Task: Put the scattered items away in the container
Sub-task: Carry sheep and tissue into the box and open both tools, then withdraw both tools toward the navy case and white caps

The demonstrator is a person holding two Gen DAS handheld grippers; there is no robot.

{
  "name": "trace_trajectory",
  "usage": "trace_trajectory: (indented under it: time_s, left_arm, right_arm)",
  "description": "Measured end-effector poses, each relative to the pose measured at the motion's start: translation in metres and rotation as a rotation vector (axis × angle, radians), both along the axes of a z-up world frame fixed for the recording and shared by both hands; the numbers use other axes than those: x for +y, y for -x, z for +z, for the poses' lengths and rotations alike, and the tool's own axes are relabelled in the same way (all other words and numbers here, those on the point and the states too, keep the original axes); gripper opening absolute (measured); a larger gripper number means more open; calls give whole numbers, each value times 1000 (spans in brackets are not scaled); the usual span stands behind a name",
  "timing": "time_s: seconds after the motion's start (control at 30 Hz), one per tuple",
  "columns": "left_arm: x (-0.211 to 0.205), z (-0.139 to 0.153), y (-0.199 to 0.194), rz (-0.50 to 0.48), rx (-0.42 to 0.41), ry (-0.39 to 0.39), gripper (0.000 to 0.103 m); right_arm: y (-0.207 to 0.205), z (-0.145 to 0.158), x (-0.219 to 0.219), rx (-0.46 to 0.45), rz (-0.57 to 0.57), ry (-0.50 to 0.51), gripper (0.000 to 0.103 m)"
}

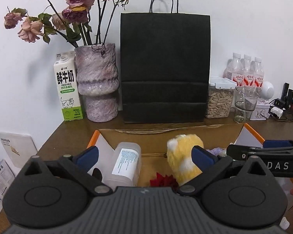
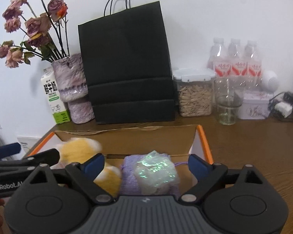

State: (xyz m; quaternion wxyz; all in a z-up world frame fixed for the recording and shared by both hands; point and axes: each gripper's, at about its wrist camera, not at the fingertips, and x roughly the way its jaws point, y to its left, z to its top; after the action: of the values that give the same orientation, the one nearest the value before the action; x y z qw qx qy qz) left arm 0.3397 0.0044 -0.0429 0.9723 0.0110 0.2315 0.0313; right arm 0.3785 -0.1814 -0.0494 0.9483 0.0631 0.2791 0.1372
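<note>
"FRESH MILK" on milk carton [image 1: 67, 86]

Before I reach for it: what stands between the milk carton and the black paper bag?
A purple vase of dried roses stands between the milk carton and black paper bag, in both wrist views.

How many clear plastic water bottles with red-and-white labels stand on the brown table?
3: left bottle, middle bottle, and right bottle stand in a row against the wall, behind the clear glass jar. More may be hidden behind them.
</note>
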Motion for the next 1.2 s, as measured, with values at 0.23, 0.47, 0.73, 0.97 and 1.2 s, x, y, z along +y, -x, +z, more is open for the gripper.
trace_trajectory:
  time_s: [0.23, 0.47, 0.73, 0.97, 1.2]
  left_arm:
    - [1, 0, 0, 0, 9, 4, 103]
    - [3, 0, 2, 3, 6, 6, 103]
    - [6, 7, 10, 10, -9, 17, 103]
    - [11, 22, 33, 32, -37, 31, 103]
    - [11, 27, 60, 30, -47, 28, 103]
  right_arm:
    - [-2, 0, 2, 12, 6, 4, 93]
    - [1, 1, 4, 10, 18, 10, 93]
    - [9, 9, 6, -12, 35, 21, 94]
    - [30, 23, 4, -58, 44, 21, 102]
    - [57, 31, 3, -71, 55, 39, 102]
